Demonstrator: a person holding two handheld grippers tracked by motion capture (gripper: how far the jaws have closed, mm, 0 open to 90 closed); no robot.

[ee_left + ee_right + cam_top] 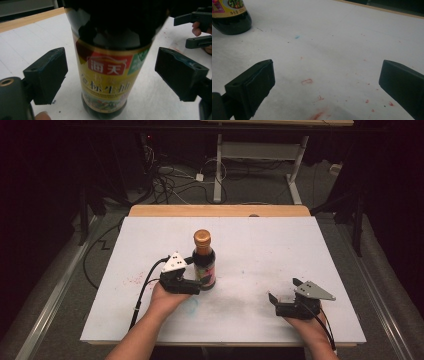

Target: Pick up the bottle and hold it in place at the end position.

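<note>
Two hand-held grippers are working over the white table sheet [250, 245]. We are bringing the left gripper [199, 272] level around the dark glass sauce bottle with the gold cap and yellow-red label [204, 261], which is standing upright near the middle of the sheet, a little left of centre. In the left gripper view the bottle [110, 75] is sitting between the two black jaws, which are standing spread on either side of it; a strip of white sheet is showing between each pad and the label, so we are noting no contact yet. We are holding the right gripper [285, 292] low over the sheet, well apart from the bottle, its jaws spread wide over bare sheet marked with red specks [317, 115]. The bottle's base [232, 23] is showing at the upper left of the right gripper view.
</note>
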